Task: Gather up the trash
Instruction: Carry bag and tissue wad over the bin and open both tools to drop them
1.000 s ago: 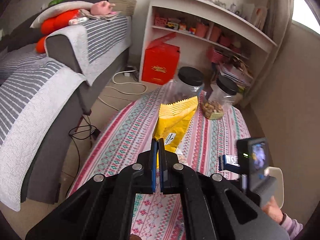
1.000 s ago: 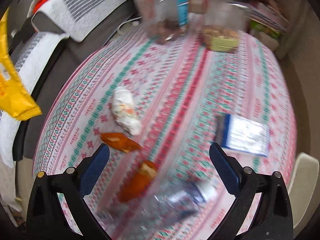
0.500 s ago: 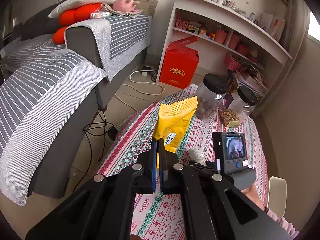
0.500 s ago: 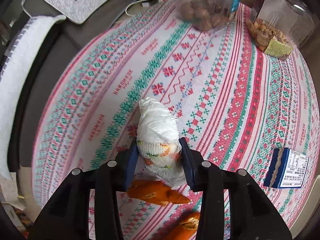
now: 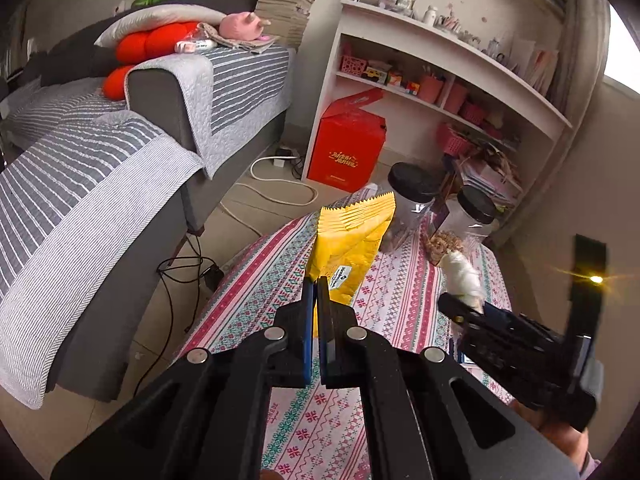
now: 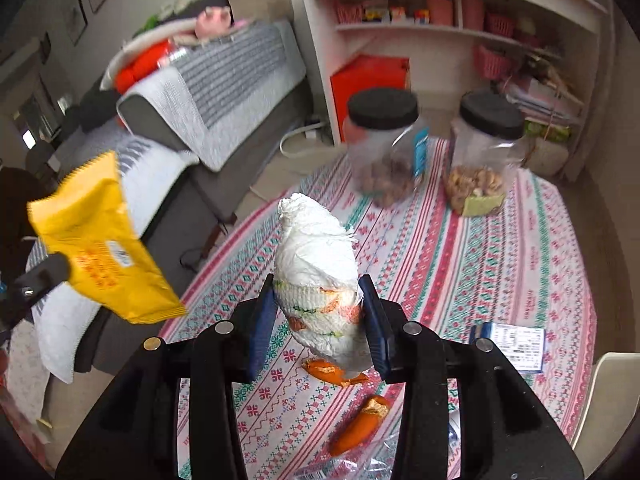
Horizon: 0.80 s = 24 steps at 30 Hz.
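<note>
Two black-lidded jars [image 6: 383,148] on patterned tablecloth [image 6: 500,264], red box [image 5: 347,147] behind

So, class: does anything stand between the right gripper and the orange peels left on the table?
Yes. The right gripper is shut on a crumpled white tissue wad, which fills its jaws and hangs just above the nearer orange peel. A second peel lies closer in.

Table [image 6: 500,264]: 2 jars [image 6: 382,148]; orange peels [image 6: 356,428]; blue packet [image 6: 514,340]

Grey sofa [image 5: 160,92], white shelves [image 5: 452,72]
</note>
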Available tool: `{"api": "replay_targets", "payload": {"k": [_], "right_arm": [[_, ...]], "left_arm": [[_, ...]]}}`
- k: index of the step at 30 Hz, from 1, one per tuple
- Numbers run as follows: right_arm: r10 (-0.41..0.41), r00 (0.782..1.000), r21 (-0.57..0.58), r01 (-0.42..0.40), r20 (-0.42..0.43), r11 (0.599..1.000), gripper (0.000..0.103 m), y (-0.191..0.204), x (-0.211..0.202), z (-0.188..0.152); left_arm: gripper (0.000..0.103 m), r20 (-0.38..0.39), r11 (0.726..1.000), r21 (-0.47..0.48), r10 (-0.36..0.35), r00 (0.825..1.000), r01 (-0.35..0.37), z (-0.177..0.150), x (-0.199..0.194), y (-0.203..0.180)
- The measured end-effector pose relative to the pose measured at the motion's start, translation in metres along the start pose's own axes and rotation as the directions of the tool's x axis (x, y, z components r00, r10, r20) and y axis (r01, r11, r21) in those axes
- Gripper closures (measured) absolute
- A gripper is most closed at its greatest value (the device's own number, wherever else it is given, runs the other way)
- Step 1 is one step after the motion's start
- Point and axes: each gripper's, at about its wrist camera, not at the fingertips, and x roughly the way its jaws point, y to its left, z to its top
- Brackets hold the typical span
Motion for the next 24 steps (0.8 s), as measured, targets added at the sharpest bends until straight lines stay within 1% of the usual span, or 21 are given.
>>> {"api": "replay_targets", "payload": {"k": [3,6,13,18,24], "right_arm": [[-0.007,0.998,0.024,0.006,0.056,1.0,0.064,-0.011,-0.021,-0.007],[-0.037,0.993,0.041,0.033,0.112,0.999,0.064,-0.028,-0.039,-0.016],[-0.126,0.966,0.06,0.115,0.228,0.992,0.064,-0.058,-0.064,-0.033],[-0.144,0.959,0.093,0.125,0.243,0.988,0.064,-0.08,-0.074,-0.035],[-0.192,0.951,0.141,0.161,0.244,0.977,0.064,-0.107,-0.086,-0.042]], "left_arm": [[0.101,0.01,1.0,0.016,-0.014,1.0,0.014,-0.004,-0.001,-0.011],[0.101,0.01,0.999,0.039,-0.029,1.0,0.029,-0.01,0.0,-0.026],[0.101,-0.004,0.992,0.106,-0.063,0.998,0.063,-0.026,0.008,-0.065],[0.101,-0.021,0.984,0.151,-0.091,0.996,0.093,-0.037,0.017,-0.099],[0.101,-0.032,0.973,0.189,-0.13,0.991,0.134,-0.043,0.023,-0.126]]}}
